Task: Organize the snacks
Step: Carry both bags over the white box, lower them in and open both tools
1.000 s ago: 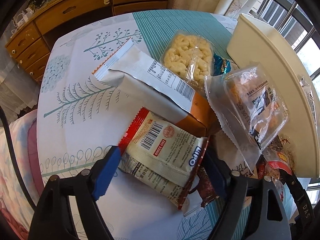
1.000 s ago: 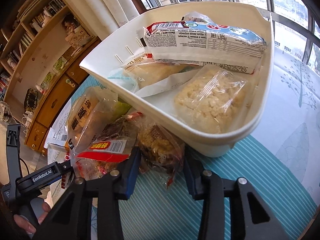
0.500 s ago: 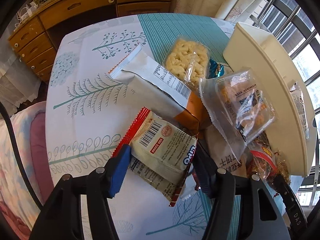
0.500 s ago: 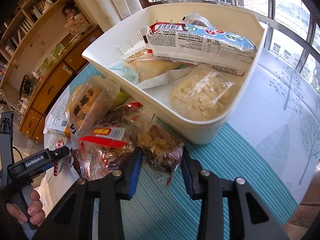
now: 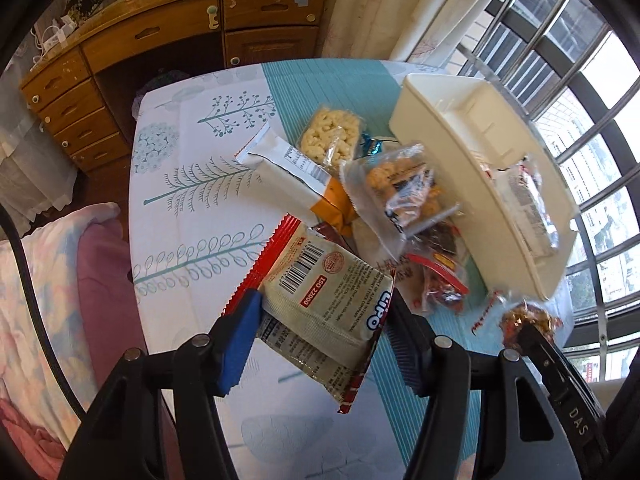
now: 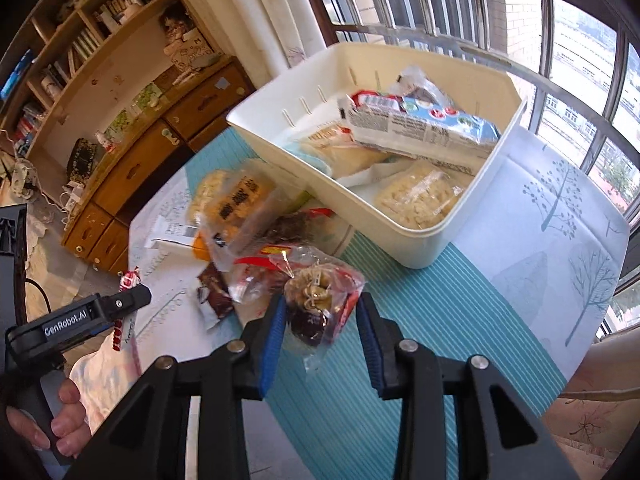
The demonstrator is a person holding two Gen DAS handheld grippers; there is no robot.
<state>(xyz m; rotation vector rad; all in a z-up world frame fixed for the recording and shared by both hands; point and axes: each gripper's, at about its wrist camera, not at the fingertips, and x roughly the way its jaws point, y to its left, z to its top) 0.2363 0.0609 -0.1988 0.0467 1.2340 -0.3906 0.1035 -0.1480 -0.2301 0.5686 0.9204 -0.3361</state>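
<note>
My left gripper (image 5: 322, 314) is shut on a beige and red Lipo packet (image 5: 320, 276), which hangs tilted above the table. My right gripper (image 6: 320, 310) is shut on a small clear bag of brown nutty snack (image 6: 318, 288), held off the teal cloth, just in front of the snack pile. A cream bin (image 6: 420, 248) behind it holds several packets. On the table beside the bin (image 5: 460, 152) lie a white and orange packet (image 5: 288, 176), a pack of pale puffs (image 5: 330, 140), a clear cookie bag (image 5: 400, 188) and a red-labelled bag (image 5: 436, 280).
The table (image 5: 192, 208) has a tree-print cloth with a teal stripe. A wooden drawer cabinet (image 5: 160, 40) stands behind it and pink bedding (image 5: 60, 280) lies at its left edge. Barred windows (image 6: 560, 60) are close behind the bin. A hand (image 6: 60, 412) holds the left gripper's handle.
Both grippers have risen. The left one closed on the Lipo packet and lifted it off the table. The right one lifted its clear bag out of the pile.
</note>
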